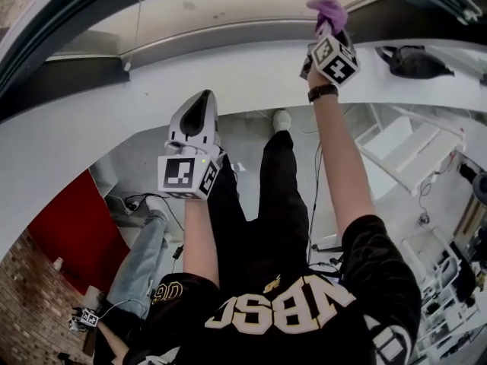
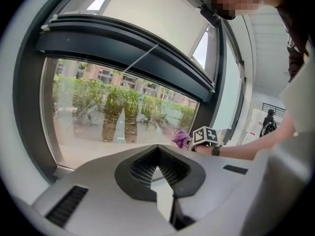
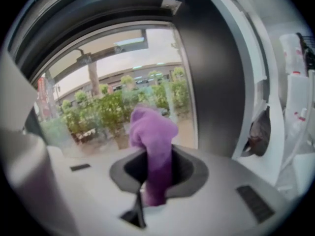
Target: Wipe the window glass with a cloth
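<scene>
Purple cloth [image 3: 153,146] fills the near field of the right gripper view. The right hand-held gripper [image 3: 156,175] is clamped on its lower part, so a loose bunch stands proud of the tips as the wiping face. The cloth is held up at the lower right part of the window glass [image 2: 123,117], near the dark frame [image 3: 216,82]. Contact with the pane cannot be confirmed; it is at the glass or just off it. The right arm is fully extended, which suits reaching the far pane across the deep white sill [image 1: 152,97].

The left hand-held gripper [image 2: 158,159] has its jaws together with nothing between them. It is held back over the sill, well apart from the cloth and clear of the wiping path. It is judged to be idle for this step.

Wiping appears to be under way, or about to begin, in that corner. No streaks or cleaned patches can be made out on the glass.

Surroundings:
- Hedges [image 2: 118,100] show through the pane.
- A dark bag [image 1: 415,61] rests on the sill to the right.
- On the floor [image 1: 251,139] are a red panel [image 1: 68,226] to the left and white shelving [image 1: 399,150] to the right.
- A second person [image 1: 144,257] is near the left.
</scene>
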`<state>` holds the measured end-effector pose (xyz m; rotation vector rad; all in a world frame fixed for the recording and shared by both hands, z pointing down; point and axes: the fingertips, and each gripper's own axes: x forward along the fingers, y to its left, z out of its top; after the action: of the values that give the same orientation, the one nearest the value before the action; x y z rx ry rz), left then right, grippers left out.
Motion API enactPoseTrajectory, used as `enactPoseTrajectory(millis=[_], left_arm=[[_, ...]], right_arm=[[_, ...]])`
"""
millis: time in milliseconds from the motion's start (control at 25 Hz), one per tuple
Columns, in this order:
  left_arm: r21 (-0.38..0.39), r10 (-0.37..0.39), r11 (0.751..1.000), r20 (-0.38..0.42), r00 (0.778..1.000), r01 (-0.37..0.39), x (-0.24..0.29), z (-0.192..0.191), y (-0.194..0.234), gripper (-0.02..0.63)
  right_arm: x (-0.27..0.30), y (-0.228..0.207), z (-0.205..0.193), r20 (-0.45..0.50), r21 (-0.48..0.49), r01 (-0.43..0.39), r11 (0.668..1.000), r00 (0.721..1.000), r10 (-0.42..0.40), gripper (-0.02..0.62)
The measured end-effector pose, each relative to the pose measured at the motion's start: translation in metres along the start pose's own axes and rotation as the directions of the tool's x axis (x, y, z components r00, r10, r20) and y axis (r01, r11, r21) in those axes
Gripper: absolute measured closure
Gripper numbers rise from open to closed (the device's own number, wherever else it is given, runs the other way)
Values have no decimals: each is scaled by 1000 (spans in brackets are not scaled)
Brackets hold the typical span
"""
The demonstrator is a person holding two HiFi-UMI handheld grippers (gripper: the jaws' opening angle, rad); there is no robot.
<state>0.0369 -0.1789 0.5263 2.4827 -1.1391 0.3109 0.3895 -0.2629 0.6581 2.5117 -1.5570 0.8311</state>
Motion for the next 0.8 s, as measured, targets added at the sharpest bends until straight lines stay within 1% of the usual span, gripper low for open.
enactPoseTrajectory(millis=[80, 120, 160, 200, 240, 320, 400, 440, 480, 520, 560, 600, 640, 720, 760, 800], left_arm=[[-29, 33, 999, 3, 999, -33, -10, -1, 26, 588], [-43, 52, 998, 0, 999, -52, -17, -3, 40, 588], [-50, 72, 996, -2, 997, -72, -26, -2, 54, 588], [-49, 94, 994, 0, 996, -94, -35, 0, 69, 588], [-46, 119, 992, 4, 993, -119, -46, 4, 84, 588], [-43, 171, 984, 14, 985, -170, -70, 10, 117, 588], [-53, 217, 975, 18, 976, -216, -97, 13, 151, 588], [-57, 237, 970, 17, 971, -236, -110, 13, 168, 588], [-58, 259, 965, 17, 966, -257, -121, 12, 184, 588], [-59, 282, 958, 17, 959, -281, -132, 11, 200, 588], [-62, 307, 950, 17, 952, -306, -141, 9, 215, 588], [-65, 331, 942, 14, 943, -330, -149, 5, 228, 588], [-70, 354, 933, 10, 935, -352, -155, 1, 238, 588], [-85, 390, 918, 4, 921, -389, -167, -5, 252, 588], [-93, 404, 911, 2, 915, -402, -171, -8, 256, 588], [-101, 414, 906, -1, 910, -412, -173, -10, 258, 588]], right_arm=[[-8, 42, -35, -75, -56, -81, 995, 994, 76, 520], [-15, 71, -60, -128, -93, -142, 985, 983, 130, 520], [-23, 104, -90, -192, -136, -220, 966, 962, 192, 520], [-33, 141, -122, -263, -182, -308, 934, 930, 255, 519], [-44, 179, -154, -335, -224, -397, 890, 889, 312, 518], [-70, 253, -214, -467, -267, -557, 786, 788, 400, 519], [-95, 325, -262, -572, -250, -681, 689, 677, 462, 519], [-106, 360, -280, -606, -229, -728, 647, 626, 491, 519], [-113, 396, -292, -620, -210, -765, 609, 586, 522, 518], [-115, 432, -296, -614, -198, -792, 578, 559, 557, 519], [-114, 466, -295, -593, -189, -810, 554, 545, 593, 518], [-110, 497, -291, -562, -179, -821, 542, 538, 629, 520], [-104, 523, -285, -530, -163, -826, 540, 535, 658, 519], [-91, 563, -277, -488, -132, -828, 545, 533, 692, 519], [-85, 580, -275, -476, -127, -833, 538, 528, 703, 519], [-80, 595, -273, -468, -130, -841, 525, 519, 716, 520]])
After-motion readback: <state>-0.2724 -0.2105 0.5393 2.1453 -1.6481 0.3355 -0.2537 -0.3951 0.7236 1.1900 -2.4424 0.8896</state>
